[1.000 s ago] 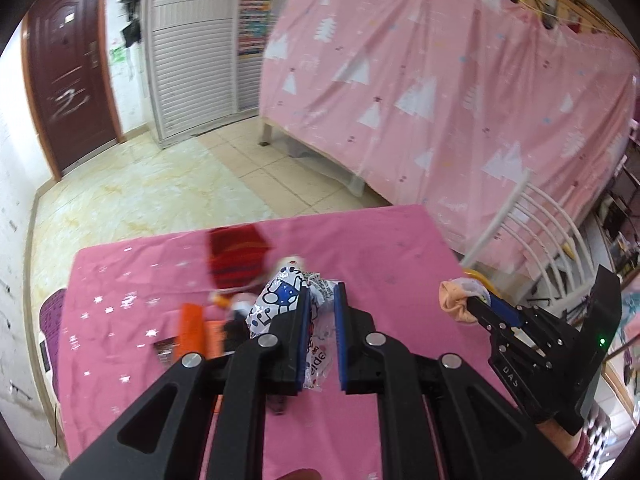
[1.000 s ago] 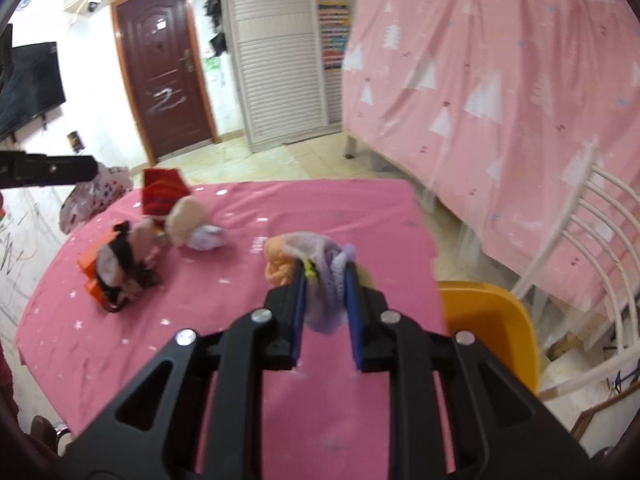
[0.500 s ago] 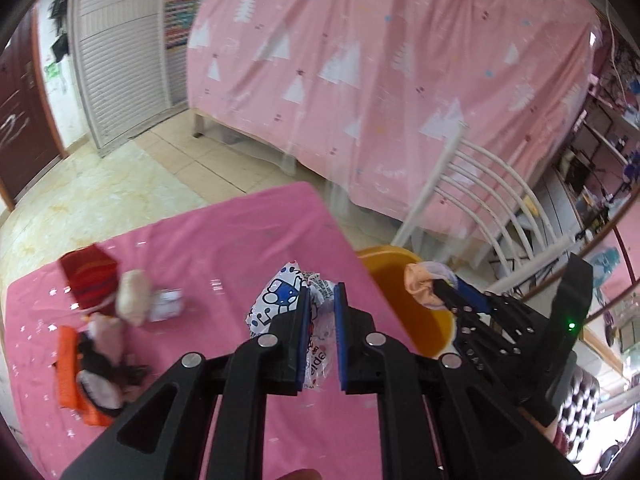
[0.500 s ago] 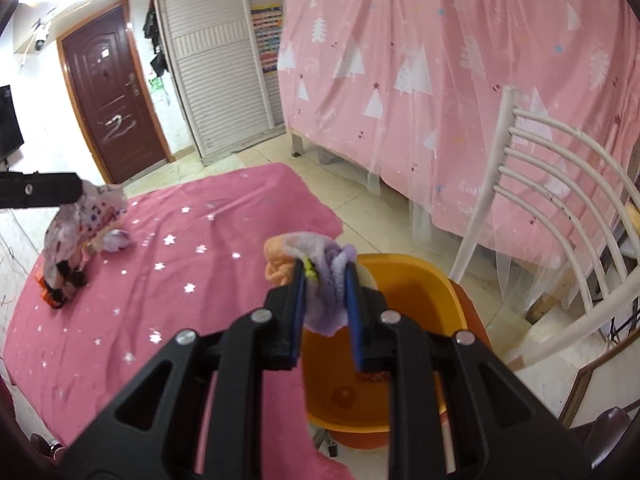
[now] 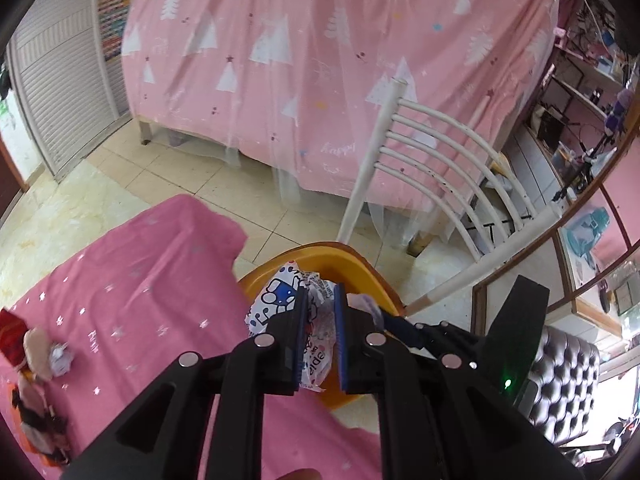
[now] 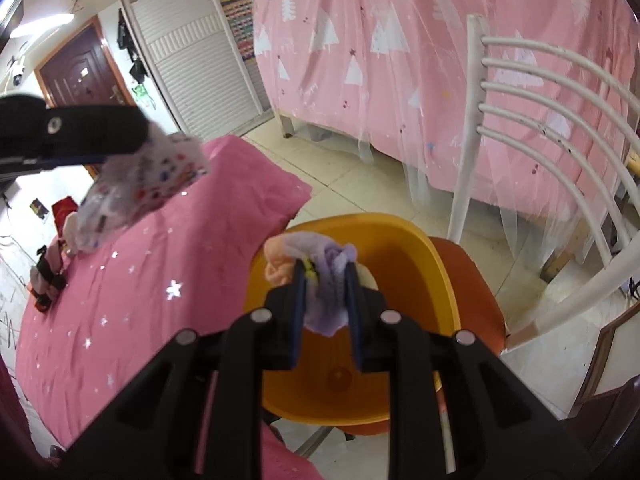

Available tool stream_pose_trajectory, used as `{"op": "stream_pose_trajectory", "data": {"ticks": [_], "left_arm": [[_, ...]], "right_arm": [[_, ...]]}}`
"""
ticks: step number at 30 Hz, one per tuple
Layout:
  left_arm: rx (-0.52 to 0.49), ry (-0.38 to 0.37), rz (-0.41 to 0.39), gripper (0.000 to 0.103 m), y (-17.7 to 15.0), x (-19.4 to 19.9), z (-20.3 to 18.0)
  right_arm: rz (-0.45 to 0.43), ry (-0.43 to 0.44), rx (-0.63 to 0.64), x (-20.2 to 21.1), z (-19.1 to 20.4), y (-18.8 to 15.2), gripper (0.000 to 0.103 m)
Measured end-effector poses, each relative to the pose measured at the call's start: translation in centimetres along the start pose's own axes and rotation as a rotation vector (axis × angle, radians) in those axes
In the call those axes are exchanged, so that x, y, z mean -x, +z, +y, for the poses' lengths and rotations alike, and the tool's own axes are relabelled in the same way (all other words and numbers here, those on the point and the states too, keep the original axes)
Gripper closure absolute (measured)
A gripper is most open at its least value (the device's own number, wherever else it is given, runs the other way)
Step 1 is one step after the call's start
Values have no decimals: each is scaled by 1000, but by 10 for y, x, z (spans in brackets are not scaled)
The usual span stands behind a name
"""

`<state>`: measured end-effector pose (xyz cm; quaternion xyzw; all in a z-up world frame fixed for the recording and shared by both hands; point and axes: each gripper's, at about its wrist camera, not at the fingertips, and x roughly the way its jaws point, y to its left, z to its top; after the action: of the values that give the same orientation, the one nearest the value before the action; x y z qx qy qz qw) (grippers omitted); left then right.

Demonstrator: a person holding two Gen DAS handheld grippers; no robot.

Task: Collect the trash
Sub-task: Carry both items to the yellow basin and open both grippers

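A: What had changed in that last second?

B: Both grippers had swung off the pink table [image 5: 132, 292] to the orange basin [image 6: 400, 240] on the chair. The left gripper [image 5: 320, 312] stayed clamped on the printed wrapper [image 5: 280, 300]; the right gripper [image 6: 324, 292] gripped the purple tissue wad [image 6: 326, 276] over the basin.

A: So?

B: Dropping looked next; more trash [image 5: 36, 356] lay on the table.

Orange basin [image 6: 420, 248]; pink, seemingly star-speckled tablecloth [image 6: 132, 300]
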<state>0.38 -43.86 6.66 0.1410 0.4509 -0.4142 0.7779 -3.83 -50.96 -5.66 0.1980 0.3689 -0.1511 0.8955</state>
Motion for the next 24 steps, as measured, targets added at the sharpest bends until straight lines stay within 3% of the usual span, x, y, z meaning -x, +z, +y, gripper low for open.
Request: {"op": "stream_pose_trajectory", "data": {"ticks": [4, 6, 8, 10, 24], "left_arm": [[8, 20, 22, 93, 4, -16, -4], [21, 12, 37, 82, 5, -20, -2], [21, 5, 38, 57, 6, -20, 1], [23, 21, 21, 49, 4, -17, 3], [74, 45, -19, 46, -7, 15, 37]], "right_arm": [[12, 5, -28, -7, -9, -1, 83], [21, 2, -38, -10, -11, -2, 79], [22, 3, -47, -11, -13, -2, 67], [19, -2, -47, -11, -13, -2, 67], [13, 9, -14, -7, 4, -4, 66]]}}
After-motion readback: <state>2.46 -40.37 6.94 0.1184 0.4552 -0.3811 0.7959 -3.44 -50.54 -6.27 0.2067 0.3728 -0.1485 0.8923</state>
